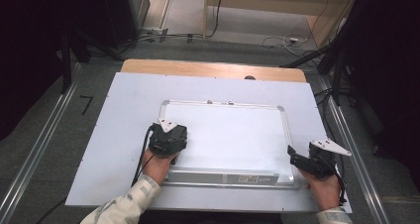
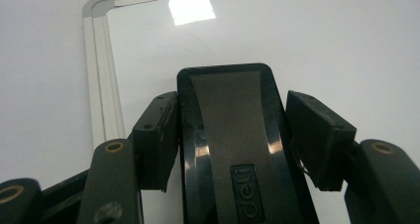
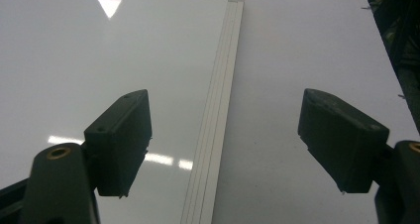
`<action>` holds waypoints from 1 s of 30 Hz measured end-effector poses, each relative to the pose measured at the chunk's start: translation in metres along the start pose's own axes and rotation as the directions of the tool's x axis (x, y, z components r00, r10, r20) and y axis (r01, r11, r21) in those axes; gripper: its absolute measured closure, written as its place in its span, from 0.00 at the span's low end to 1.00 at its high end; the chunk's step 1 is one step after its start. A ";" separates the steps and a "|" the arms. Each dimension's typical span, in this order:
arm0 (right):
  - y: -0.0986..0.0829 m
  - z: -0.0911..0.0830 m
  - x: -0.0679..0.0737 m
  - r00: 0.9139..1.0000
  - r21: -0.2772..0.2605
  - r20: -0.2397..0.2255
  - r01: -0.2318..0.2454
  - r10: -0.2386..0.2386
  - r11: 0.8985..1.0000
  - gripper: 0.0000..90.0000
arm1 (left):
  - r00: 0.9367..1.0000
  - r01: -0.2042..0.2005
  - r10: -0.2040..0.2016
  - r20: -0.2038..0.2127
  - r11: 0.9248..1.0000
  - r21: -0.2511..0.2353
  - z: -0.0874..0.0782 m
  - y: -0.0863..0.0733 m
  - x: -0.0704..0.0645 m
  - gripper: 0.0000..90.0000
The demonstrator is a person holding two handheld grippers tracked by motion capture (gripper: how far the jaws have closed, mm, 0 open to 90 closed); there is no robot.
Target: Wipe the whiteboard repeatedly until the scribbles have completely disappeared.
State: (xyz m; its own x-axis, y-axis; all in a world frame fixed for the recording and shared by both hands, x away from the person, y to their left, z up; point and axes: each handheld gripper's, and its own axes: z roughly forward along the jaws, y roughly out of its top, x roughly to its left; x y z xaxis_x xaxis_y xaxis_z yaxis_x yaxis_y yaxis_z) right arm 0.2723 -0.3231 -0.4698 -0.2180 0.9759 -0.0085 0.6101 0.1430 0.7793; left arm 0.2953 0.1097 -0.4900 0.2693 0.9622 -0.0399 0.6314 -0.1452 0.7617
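A white whiteboard (image 1: 233, 135) with a silver frame lies flat on the table. My left gripper (image 1: 168, 136) rests over its near-left part, shut on a black eraser (image 2: 228, 115) marked "deli". The eraser sits lengthwise between the jaws, above the board's surface (image 2: 297, 35) near its top-left corner. My right gripper (image 1: 293, 156) hovers at the board's near-right edge. In the right gripper view it (image 3: 225, 97) stands open and holds nothing, its jaws straddling the board's right frame strip (image 3: 218, 135).
A white sheet (image 1: 124, 135) covers the wooden table (image 1: 208, 68). Metal rails run along the floor on both sides, with cables and dark stands behind the table. A grey tray strip (image 1: 223, 177) runs along the board's near edge.
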 end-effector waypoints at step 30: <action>-0.001 -0.002 -0.001 1.000 -0.001 0.000 -0.007 0.007 1.000 0.22 | 0.997 0.034 -0.034 -0.072 0.999 -0.005 0.032 0.030 0.029 0.44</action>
State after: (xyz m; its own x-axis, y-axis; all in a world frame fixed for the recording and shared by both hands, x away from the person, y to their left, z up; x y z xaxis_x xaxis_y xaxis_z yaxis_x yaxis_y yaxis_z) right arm 0.2710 -0.3248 -0.4693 -0.2137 0.9769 -0.0030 0.6107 0.1360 0.7801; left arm 0.3453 0.1264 -0.4892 0.1944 0.9807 -0.0191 0.6369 -0.1114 0.7629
